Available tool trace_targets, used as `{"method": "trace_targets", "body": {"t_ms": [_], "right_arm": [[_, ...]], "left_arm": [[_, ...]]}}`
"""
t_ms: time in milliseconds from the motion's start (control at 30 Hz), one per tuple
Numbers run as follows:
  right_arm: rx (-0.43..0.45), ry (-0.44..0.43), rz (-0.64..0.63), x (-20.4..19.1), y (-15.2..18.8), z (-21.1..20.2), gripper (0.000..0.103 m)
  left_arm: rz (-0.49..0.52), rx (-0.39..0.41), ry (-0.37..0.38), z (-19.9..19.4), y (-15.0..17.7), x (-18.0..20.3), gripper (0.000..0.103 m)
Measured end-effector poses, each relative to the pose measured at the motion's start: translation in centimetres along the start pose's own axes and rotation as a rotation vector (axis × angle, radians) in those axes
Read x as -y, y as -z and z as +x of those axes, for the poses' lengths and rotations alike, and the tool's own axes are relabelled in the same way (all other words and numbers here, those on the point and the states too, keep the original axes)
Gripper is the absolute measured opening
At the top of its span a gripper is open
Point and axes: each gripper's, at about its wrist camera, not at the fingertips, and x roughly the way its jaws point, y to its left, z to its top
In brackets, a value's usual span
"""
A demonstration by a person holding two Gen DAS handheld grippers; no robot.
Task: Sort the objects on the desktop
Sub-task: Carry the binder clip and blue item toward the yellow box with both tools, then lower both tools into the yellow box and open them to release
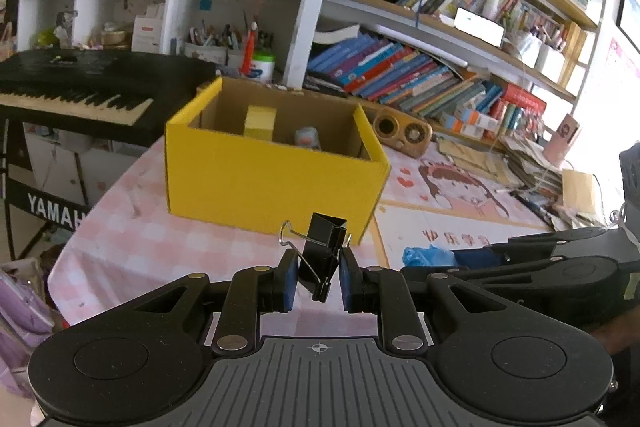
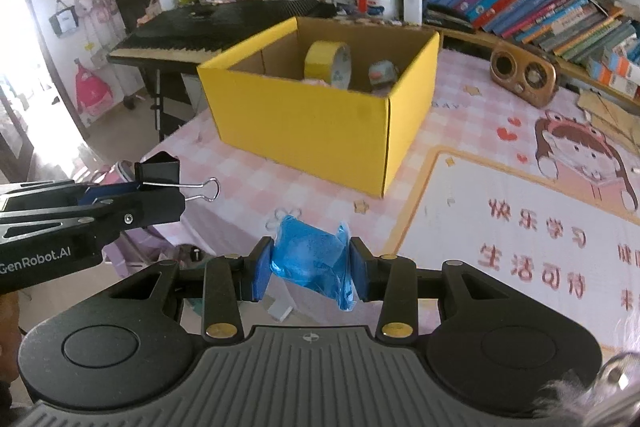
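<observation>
1. We see the bench [image 2: 500,227] under a pink checked cloth with a cartoon mat laid over it, and the yellow box [image 2: 320,123] stands open-topped toward the far edge, near the keyboard [image 1: 76,95].
2. Inside the box a roll of yellow tape [image 2: 328,63] stands on edge with a small grey-blue object [image 2: 382,73] beside it, so we judge part of the sorting already done.
3. Two more things are off the bench and not yet in the box; they hang short of its near wall, over the near edge.
4. Our right tool [image 2: 311,267] pinches a blue plastic-wrapped packet [image 2: 310,255] between its blue pads: crinkled, glossy film, bulging a little, with a loose twisted end hanging down.
5. Our left tool [image 1: 319,277] is pressed together on a black binder clip [image 1: 324,251], gripping it low by its folded body; one silver wire handle sticks out to the side.
6. A small white scrap [image 2: 280,309] lies on the bench below the packet, possibly left to sort.
</observation>
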Motion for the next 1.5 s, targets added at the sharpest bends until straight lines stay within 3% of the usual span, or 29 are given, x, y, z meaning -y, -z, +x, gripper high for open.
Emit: {"method": "trace_targets", "body": {"t_ms": [433,700,1100,1367,1500], "right_arm": [[0.101,-0.063,-0.058,1.6,-6.7,1.7,0.037],[0.142,-0.086,-0.105,3.4,-10.8,4.2,0.037],[0.132,-0.086,-0.256,5.8,-16.2,11.2,0.037],[0.019,-0.096,-0.410,5.6,-17.4,17.1,0.037],[-0.042,-0.098,-0.519,5.1,-17.4,19.5,0.037]], "left_arm": [[0.009,0.114,-0.052,3.0,-5.6,0.0,0.020],[0.052,0.135,-0.107,7.0,-9.2,-0.5,0.020],[0.102,-0.013,-0.167,15.3,-12.6,-3.0,0.020],[0.165,-0.098,-0.191,19.2,-13.5,-3.8,0.020],[0.168,-0.187,-0.184,21.1,-13.9,-4.6,0.020]]}}
